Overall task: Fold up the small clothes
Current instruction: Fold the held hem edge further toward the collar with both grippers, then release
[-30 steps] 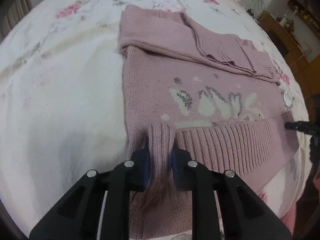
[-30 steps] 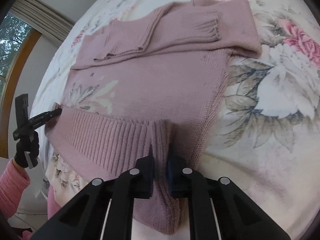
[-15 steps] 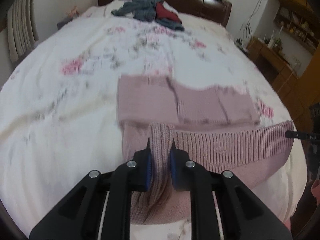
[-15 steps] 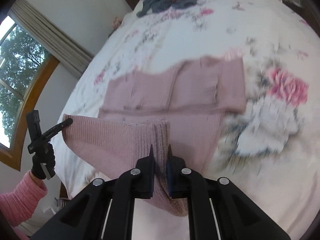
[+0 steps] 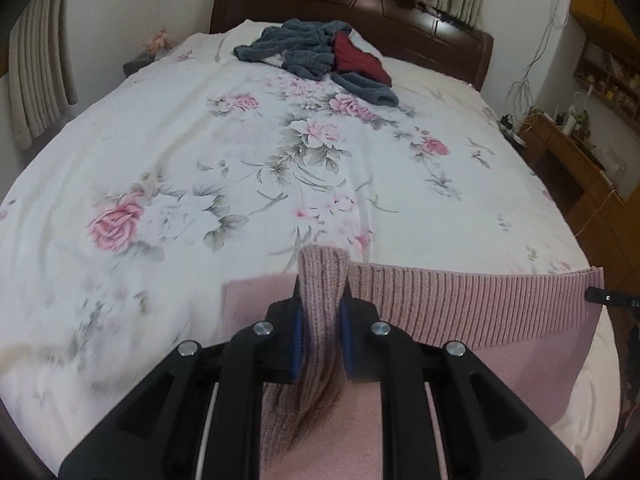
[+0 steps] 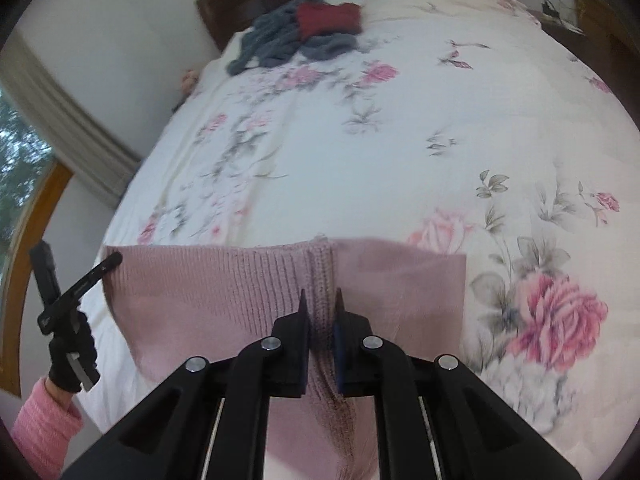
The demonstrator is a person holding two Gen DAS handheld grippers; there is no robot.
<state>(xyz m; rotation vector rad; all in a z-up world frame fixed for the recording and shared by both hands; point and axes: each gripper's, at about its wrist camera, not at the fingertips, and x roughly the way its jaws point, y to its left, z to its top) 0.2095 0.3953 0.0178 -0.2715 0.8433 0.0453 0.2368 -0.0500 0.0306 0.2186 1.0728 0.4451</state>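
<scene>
Each tool, left tool (image 5: 322, 300) and right tool (image 6: 320, 308), pinches the pink sweater's (image 5: 460, 304) ribbed hem above the bed (image 5: 240, 168); uneven lowering could skew the fold.

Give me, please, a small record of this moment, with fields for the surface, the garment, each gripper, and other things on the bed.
surface: bed with floral sheet
garment: pink knit sweater, ribbed hem lifted
left gripper: shut on the hem
right gripper: shut on the hem
hem between grippers: stretched fairly straight
other things: grey clothes and a dark red garment piled near the headboard
</scene>
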